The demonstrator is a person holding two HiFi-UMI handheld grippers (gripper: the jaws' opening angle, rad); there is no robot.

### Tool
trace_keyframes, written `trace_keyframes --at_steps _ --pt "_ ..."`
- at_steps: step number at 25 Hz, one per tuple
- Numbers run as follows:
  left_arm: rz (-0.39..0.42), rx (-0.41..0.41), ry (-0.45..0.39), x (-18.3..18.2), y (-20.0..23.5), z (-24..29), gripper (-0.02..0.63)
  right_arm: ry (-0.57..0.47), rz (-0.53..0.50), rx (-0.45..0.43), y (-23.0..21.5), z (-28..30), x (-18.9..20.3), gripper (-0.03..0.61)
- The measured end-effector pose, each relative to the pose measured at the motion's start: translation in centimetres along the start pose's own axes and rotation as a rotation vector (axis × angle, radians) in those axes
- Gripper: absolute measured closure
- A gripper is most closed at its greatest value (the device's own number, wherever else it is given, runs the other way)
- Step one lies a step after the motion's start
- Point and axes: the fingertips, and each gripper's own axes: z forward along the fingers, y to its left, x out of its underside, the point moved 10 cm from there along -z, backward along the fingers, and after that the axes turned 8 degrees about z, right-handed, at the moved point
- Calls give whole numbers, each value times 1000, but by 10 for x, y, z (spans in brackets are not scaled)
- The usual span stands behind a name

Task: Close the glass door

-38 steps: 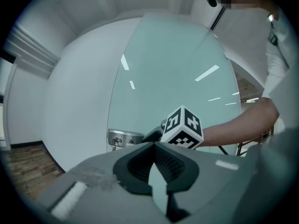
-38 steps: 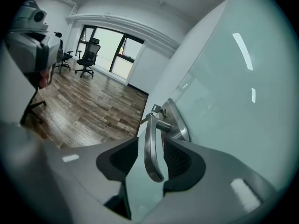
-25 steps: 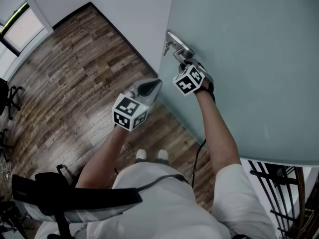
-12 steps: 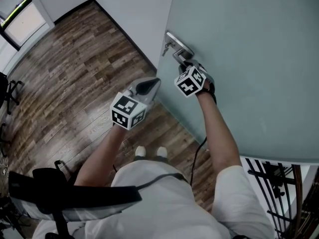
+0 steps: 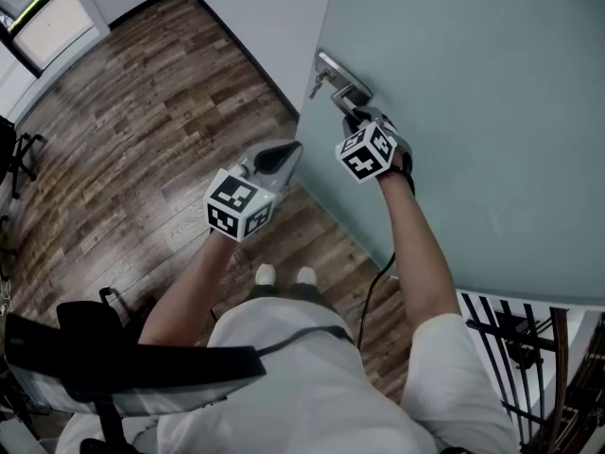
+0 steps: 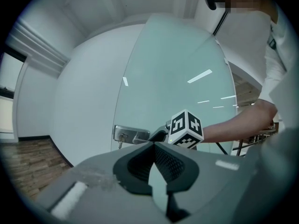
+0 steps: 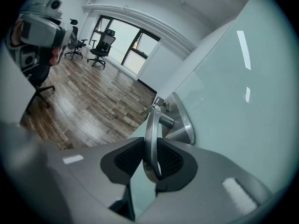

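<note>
While the right claw (image 5: 354, 117) clamps the door handle (image 7: 150, 120), arm outstretched, the left claw (image 5: 291, 149) hovers closed.

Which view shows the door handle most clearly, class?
The right gripper view: the door handle fills the centre, clamped by the right gripper. The head view shows mostly its plate, the left gripper view a small, distant part.

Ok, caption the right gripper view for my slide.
The right tongs clamp the metal lever handle of the frosted glass door.
</note>
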Motion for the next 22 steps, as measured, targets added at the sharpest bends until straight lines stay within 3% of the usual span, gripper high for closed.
trace_keyframes --at_steps 8,22 --pt "-9 -112 14 0 -24 -13 612 -38 -29 -57 7 -9 -1 488" --pt "-61 -361 31 3 -117 -32 612 -121 -85 -87 39 -40 1 486"
